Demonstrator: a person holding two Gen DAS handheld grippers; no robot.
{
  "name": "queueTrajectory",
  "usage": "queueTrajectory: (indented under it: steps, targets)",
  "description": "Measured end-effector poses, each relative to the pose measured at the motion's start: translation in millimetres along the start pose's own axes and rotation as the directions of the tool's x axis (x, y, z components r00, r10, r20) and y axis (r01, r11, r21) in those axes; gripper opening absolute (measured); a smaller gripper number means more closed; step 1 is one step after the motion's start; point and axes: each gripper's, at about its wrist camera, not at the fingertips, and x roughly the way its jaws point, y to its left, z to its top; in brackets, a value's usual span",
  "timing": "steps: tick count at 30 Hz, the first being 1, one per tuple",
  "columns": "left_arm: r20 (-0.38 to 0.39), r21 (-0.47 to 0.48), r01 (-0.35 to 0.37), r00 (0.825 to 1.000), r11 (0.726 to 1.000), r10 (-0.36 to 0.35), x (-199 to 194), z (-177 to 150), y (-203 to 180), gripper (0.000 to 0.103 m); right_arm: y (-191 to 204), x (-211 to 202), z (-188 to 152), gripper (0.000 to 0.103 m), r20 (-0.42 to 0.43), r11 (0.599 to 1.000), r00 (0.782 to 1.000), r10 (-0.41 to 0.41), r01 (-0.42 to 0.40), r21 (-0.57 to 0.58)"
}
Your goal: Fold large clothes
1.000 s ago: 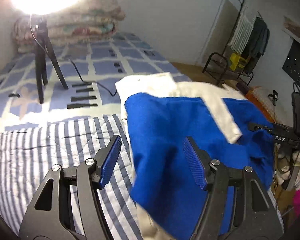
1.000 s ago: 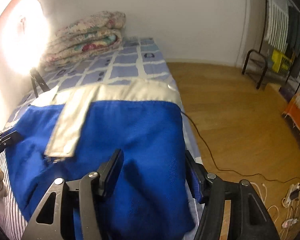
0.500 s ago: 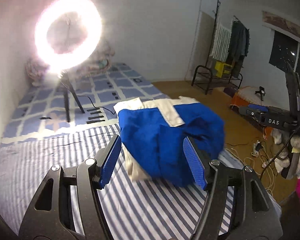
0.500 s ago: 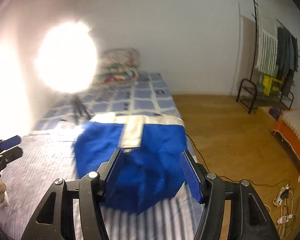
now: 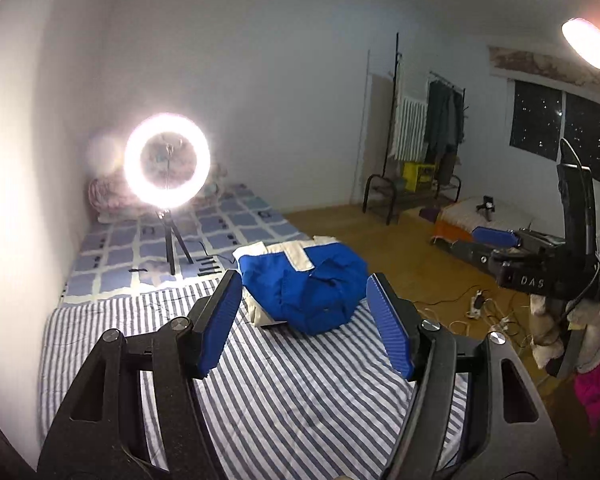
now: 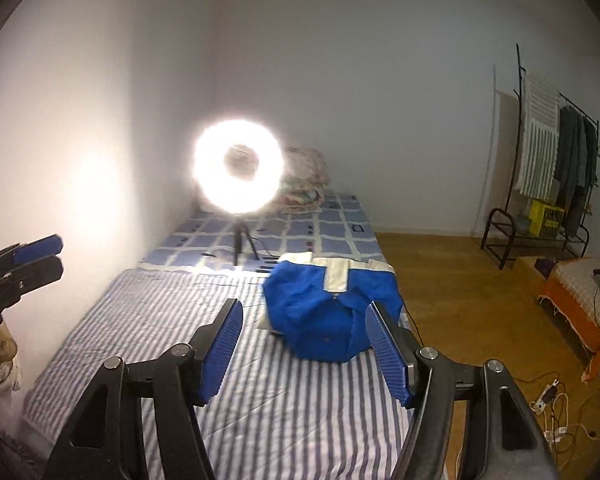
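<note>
Garment (image 5: pixel 312 286), blue with cream trim, lies bundled on the striped bed (image 5: pixel 292 396), near its right edge. Left gripper (image 5: pixel 306 322) gapes empty; right gripper (image 6: pixel 304 350) is opening, empty. Folding looks finished, though lumpy.

My right gripper (image 6: pixel 304 344) hangs above the striped bedsheet (image 6: pixel 300 408), jaws opening and empty; the folded blue garment (image 6: pixel 332 312) lies beyond.
</note>
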Motion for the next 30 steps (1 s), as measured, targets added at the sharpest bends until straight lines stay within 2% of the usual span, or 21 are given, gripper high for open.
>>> queueTrajectory:
  steps: [5,10,11,13,17,19,21,30]
  targets:
    - [0.045,0.030,0.010,0.999,0.999,-0.012,-70.5,-2.2,-20.5,0.068,31.4,-54.4,-8.4,0.069,0.031,0.999,0.999,0.027,-0.026,-0.023]
    - [0.061,0.038,0.010,0.998,0.999,-0.013,-109.3,-20.5,-32.5,0.069,53.6,-77.8,-30.6,0.075,0.031,0.999,0.999,0.027,-0.026,-0.030]
    - [0.059,0.034,0.012,0.998,0.999,-0.014,-113.2,-24.9,-33.5,0.070,56.5,-79.3,-37.8,0.078,0.032,0.999,0.999,0.031,-0.030,-0.019]
    - [0.057,0.029,0.013,0.998,1.000,-0.014,-122.0,-37.8,-33.8,0.081,61.8,-83.9,-49.2,0.083,0.035,1.000,0.999,0.031,-0.031,0.000]
    - [0.045,0.028,-0.009,0.999,1.000,0.007,-126.1,-62.3,-31.6,0.092,72.2,-82.4,-74.1,0.093,0.049,1.000,0.999,-0.001,0.001,0.003]
    - [0.036,0.022,-0.024,0.999,0.999,0.023,-124.6,-73.4,-29.5,0.102,76.2,-78.3,-85.1,0.098,0.053,1.000,0.998,-0.013,0.013,-0.002]
    - [0.035,0.017,-0.045,0.998,0.999,0.044,-122.0,-82.8,-27.5,0.103,79.7,-74.1,-95.4,0.103,0.055,1.000,0.998,-0.020,0.020,0.001]
    - [-0.028,-0.016,-0.128,0.991,0.992,0.127,-90.1,-117.0,-17.6,0.103,82.1,-39.2,-121.9,0.103,0.035,0.999,0.999,-0.033,0.033,0.014]
